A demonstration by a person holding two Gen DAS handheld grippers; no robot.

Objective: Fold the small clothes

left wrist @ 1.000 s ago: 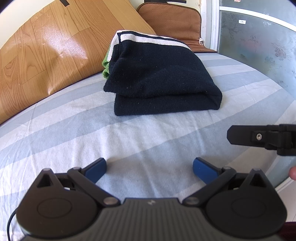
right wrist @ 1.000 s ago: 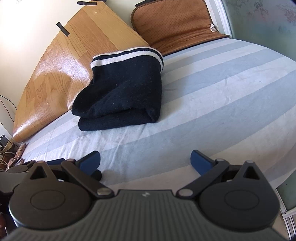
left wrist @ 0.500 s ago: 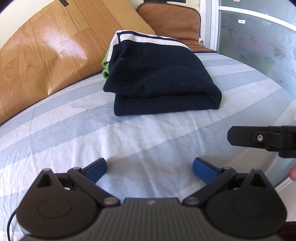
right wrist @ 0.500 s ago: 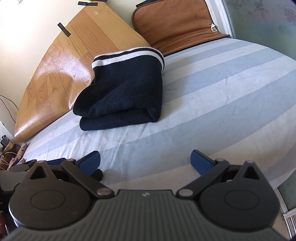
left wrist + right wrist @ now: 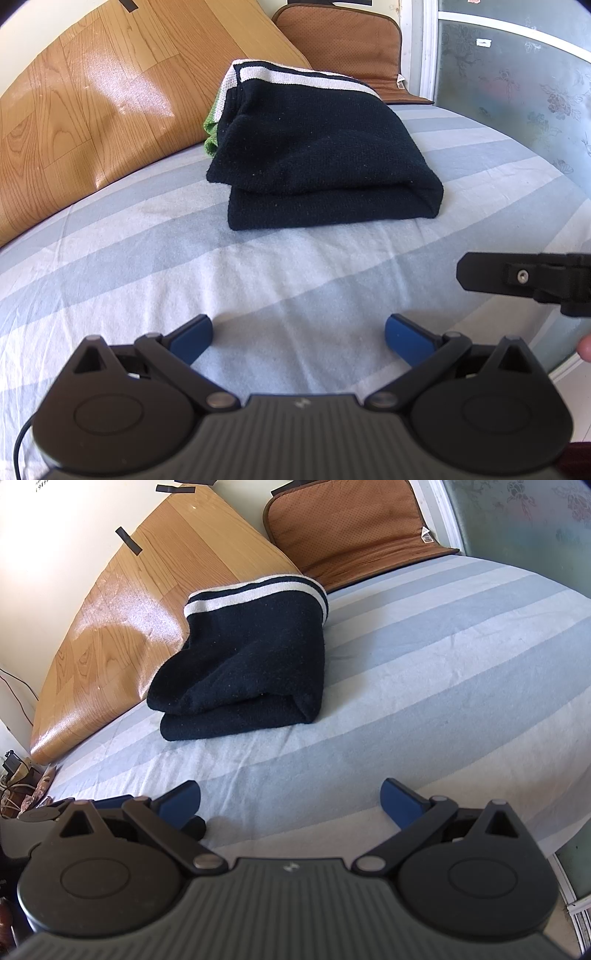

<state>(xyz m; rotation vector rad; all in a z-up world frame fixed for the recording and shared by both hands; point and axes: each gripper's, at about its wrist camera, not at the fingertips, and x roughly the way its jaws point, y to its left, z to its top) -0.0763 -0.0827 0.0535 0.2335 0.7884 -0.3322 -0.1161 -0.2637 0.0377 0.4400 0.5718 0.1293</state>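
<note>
Navy knit, the folded garment [image 5: 321, 162] lay on the blue-and-white striped bed [image 5: 155, 258], its white-banded hem toward the wood-grain board [image 5: 92, 110] propped behind it. A strip of green cloth [image 5: 211, 127] peeked out at its far side. The left hand-held gripper [image 5: 298, 334] hovered near the bed's front edge, fingers spread wide and empty. The right hand-held gripper [image 5: 290, 801] sat just beside it, likewise spread and holding nothing.

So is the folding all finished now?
It looks nearly done. The dark garment lies folded in a neat bundle on the striped sheet. Both grippers, left and right, are apart from it with jaws open and empty. No unfolded clothes show, though something green peeks out behind.
</note>
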